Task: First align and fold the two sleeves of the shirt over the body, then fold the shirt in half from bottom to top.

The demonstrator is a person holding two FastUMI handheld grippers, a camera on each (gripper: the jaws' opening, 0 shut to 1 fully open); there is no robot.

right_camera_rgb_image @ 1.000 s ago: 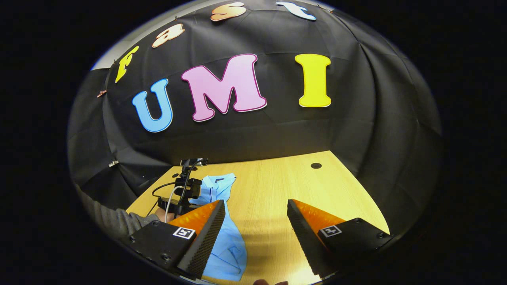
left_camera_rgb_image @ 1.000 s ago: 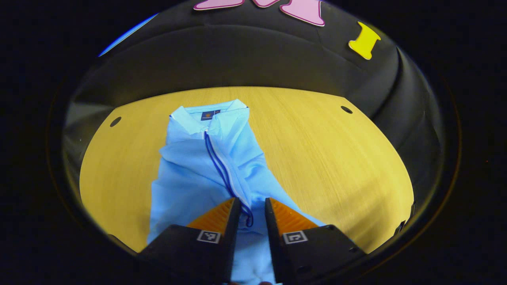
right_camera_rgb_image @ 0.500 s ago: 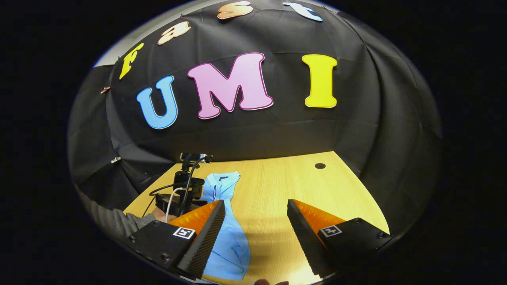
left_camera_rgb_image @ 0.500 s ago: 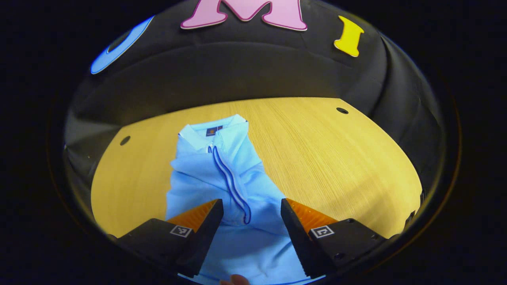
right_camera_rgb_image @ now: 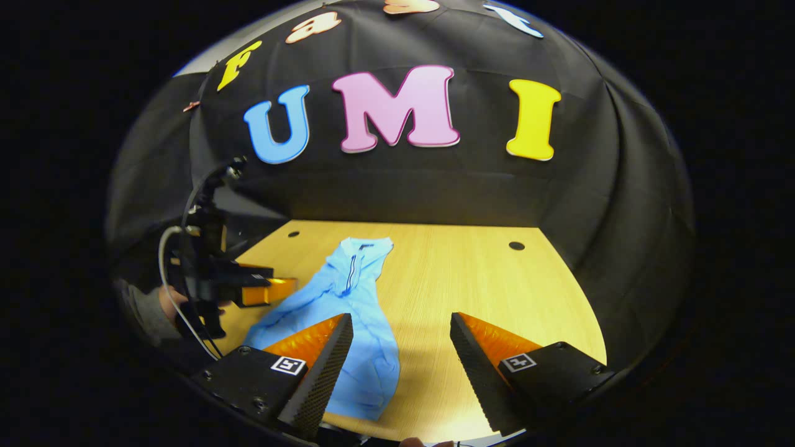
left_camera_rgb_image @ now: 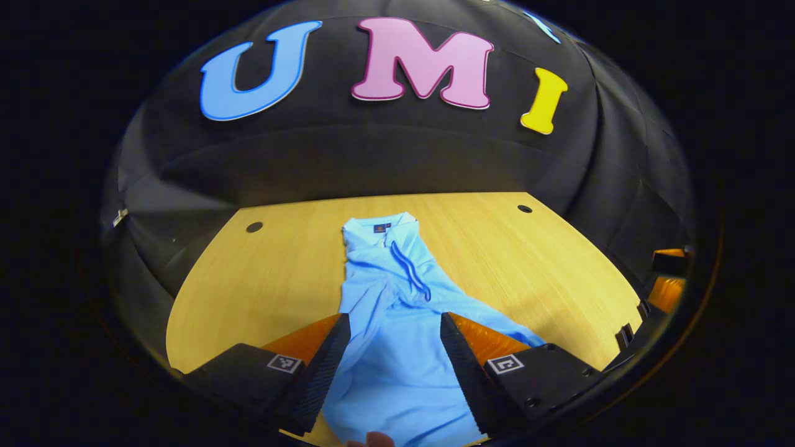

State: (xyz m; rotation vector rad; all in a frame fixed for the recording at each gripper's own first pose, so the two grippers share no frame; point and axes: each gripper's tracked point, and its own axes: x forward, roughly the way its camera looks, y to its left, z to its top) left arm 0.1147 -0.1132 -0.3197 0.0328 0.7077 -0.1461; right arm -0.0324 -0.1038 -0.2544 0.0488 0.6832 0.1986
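The light blue shirt (left_camera_rgb_image: 397,323) lay on the wooden table (left_camera_rgb_image: 261,279), collar toward the wall. The left gripper (left_camera_rgb_image: 395,347) and right gripper (right_camera_rgb_image: 401,347) hung open above it, holding nothing.

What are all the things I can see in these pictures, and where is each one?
shirt: one, light blue with a dark-trimmed zip, lying crumpled along the middle of the table, collar at the far end.
table: one, yellow wood, under the shirt, ringed by the wall.
holes in the table: two, dark, near the far corners.
wall: one, black cloth, behind the table.
cable: one, white, looping off the left gripper in the right gripper view.
left gripper: one, open, above the shirt's near part.
right gripper: one, open, above the table to the right of the shirt.
hand: one, holding the left gripper.
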